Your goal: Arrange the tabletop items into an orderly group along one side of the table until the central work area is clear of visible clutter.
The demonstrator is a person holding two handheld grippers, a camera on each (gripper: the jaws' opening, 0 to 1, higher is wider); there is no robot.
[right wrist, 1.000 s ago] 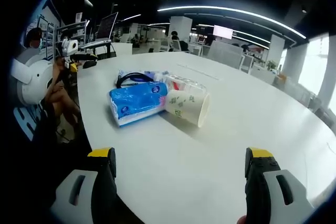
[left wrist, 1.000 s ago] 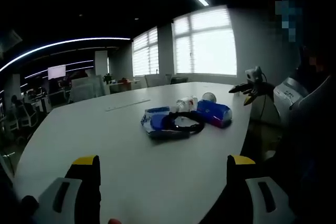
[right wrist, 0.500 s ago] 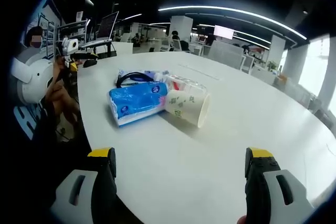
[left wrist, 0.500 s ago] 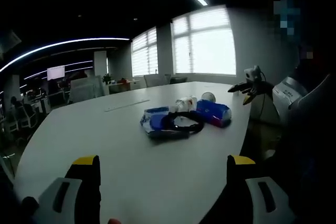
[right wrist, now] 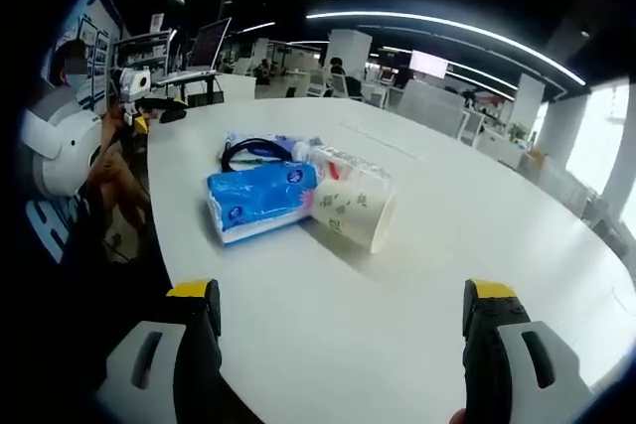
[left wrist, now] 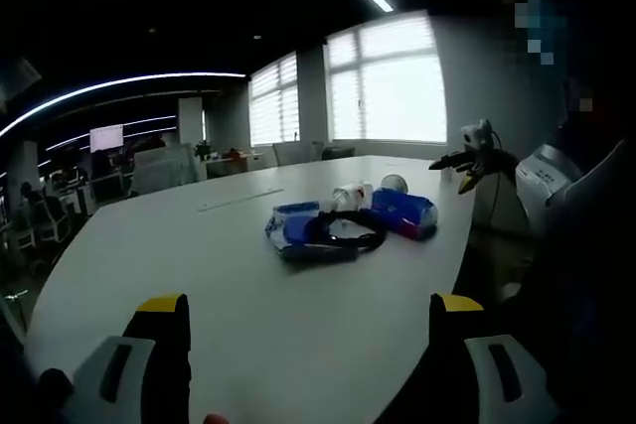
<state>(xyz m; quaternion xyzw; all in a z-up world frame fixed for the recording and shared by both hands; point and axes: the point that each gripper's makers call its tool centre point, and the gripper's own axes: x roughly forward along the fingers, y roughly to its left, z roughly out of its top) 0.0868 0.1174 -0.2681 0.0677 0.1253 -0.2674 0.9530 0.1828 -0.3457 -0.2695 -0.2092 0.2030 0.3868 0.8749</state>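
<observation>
Items clustered near the edge of the glossy white oval table [right wrist: 477, 245].
Both grippers' yellow-tipped jaws stood apart, empty. The right gripper view showed a tipped patterned paper cup [right wrist: 354, 211] touching a crinkly blue tissue pack [right wrist: 260, 201]; the left gripper view showed a looped black cable [left wrist: 343, 235].

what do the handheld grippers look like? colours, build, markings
Left gripper and right gripper match: two black jaws each, capped with yellow tips, rising from pale grey moulded bases with a dark slot. From the right gripper view, the left one also shows black fingers with a yellow accent. No lettering is legible.
</observation>
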